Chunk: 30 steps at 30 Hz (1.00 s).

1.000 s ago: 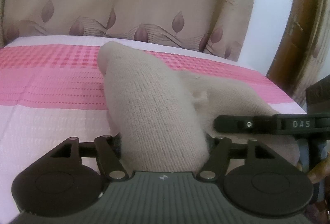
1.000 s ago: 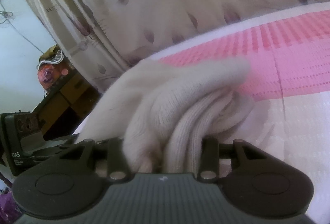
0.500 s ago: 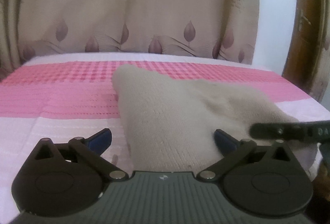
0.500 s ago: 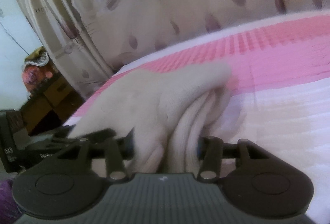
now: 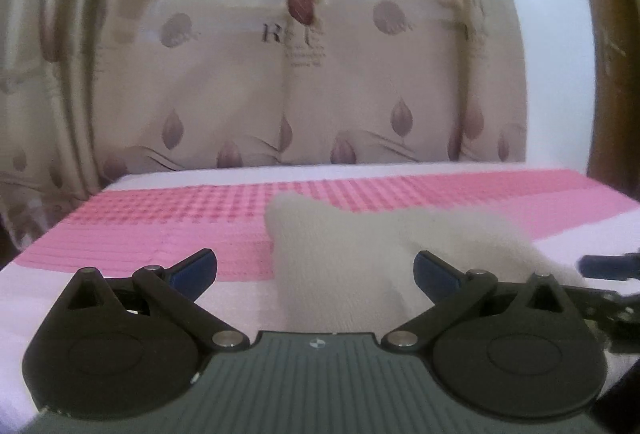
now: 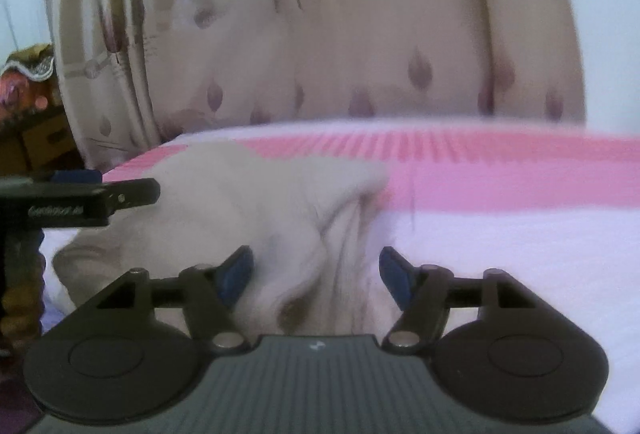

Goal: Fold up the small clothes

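A cream knit garment (image 5: 344, 266) lies folded on the pink and white bed cover (image 5: 168, 230). My left gripper (image 5: 315, 272) is open, its blue-padded fingers apart on either side of the garment's near end, not holding it. In the right wrist view the same garment (image 6: 256, 210) lies bunched with folds toward its right side. My right gripper (image 6: 316, 276) is open too, jaws apart around the near folds. The left gripper shows as a black bar at the left of the right wrist view (image 6: 80, 200).
A beige leaf-print curtain (image 5: 304, 86) hangs behind the bed. A brown wooden door frame (image 5: 612, 46) stands at the right. A dresser with clutter (image 6: 28, 102) stands at the far left beyond the bed edge.
Both grippers have opened and let go of the garment. Both have drawn back and tilted up, so the garment now lies flat on the bed farther from the fingers.
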{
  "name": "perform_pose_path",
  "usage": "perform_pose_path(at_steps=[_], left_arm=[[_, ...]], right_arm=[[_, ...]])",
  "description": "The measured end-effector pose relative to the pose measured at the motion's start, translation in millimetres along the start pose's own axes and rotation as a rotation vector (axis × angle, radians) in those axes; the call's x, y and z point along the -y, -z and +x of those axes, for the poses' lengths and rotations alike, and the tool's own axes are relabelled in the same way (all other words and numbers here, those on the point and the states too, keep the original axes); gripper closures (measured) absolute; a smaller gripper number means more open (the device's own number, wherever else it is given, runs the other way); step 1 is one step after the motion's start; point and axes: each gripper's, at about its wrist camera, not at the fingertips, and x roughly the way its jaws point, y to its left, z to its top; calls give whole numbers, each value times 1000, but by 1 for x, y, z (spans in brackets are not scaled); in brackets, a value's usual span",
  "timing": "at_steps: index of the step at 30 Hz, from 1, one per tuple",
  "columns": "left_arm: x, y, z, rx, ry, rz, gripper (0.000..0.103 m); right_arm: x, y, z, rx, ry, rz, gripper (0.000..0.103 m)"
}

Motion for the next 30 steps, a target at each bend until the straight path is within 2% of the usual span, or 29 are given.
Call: perform_pose_path(at_steps=[4, 5, 8, 12, 17, 21, 26, 30], left_arm=[[1, -8, -10, -14, -38, -13, 0], [2, -10, -13, -4, -54, -8, 0], [8, -16, -24, 14, -85, 19, 0], [9, -26, -42, 54, -45, 16, 0], [13, -38, -65, 143, -8, -20, 0], [16, -44, -80, 226, -25, -59, 0], [16, -53, -86, 215, 43, -94, 0], [17, -56, -86, 193, 38, -97, 0]], right_arm=[[-16, -5, -31, 106, 44, -38, 6], [-20, -5, -37, 122, 51, -46, 5], [-31, -8, -51, 147, 64, -79, 4], [-38, -12, -63, 167, 74, -81, 4], [-42, -16, -74, 188, 66, -82, 4], [-42, -18, -80, 195, 62, -72, 4], [-42, -19, -85, 201, 61, -67, 4], [-43, -20, -88, 202, 60, -70, 4]])
